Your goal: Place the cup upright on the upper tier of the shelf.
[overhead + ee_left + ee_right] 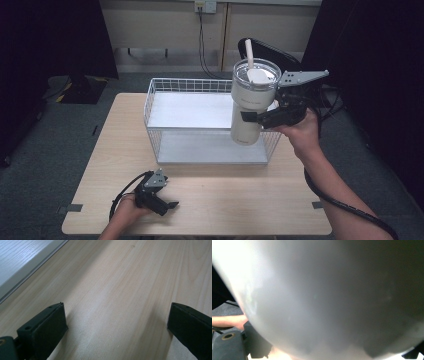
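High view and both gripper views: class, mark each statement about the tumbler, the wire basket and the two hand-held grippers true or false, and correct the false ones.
1. The right hand-held gripper holds the white tumbler. True.
2. The tumbler lies on its side on the table. False: it is upright, held up at the wire basket.
3. The left hand-held gripper is open, above bare wood. True.
4. The tumbler has no straw. False: a white straw sticks out of its lid.

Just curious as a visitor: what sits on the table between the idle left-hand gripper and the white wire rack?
Nothing. In the high view, bare wood separates the left gripper from the wire rack.
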`<state>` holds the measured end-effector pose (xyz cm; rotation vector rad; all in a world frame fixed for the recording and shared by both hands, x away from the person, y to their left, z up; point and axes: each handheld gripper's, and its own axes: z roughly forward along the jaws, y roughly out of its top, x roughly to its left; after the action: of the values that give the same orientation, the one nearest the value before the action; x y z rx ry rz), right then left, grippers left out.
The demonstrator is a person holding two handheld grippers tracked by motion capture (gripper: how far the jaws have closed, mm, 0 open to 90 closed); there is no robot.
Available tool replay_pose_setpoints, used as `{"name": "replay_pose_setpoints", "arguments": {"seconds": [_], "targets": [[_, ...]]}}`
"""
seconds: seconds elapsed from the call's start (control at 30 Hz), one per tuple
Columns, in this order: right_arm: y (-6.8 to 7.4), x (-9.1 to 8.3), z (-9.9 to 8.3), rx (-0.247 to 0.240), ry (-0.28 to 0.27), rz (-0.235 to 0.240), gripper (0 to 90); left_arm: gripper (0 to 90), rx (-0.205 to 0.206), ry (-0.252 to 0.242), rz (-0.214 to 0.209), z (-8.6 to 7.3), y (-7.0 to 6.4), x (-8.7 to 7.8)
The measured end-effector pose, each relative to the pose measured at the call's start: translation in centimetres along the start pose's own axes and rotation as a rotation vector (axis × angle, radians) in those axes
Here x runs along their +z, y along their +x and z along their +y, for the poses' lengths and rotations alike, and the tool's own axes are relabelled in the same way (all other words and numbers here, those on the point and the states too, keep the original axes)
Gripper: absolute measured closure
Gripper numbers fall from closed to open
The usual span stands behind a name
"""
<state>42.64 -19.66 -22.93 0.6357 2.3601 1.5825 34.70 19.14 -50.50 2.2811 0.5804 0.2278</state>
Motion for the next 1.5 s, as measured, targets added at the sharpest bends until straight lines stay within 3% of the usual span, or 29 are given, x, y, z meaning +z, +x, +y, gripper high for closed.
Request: {"name": "replay_pose_setpoints", "arguments": {"seconds": [0.53,1.5], "targets": [[-1.4,1.5,1.4,0.006,0.008,-0.041,10.0,1.6,0.001,0.001,-0.001,0.0,0.0,0.0],[-4.4,5.0,1.8,0.031,-0.014,-0.132,10.0,1.6,0.000,0.003,-0.002,0.0,0.0,0.0]]}}
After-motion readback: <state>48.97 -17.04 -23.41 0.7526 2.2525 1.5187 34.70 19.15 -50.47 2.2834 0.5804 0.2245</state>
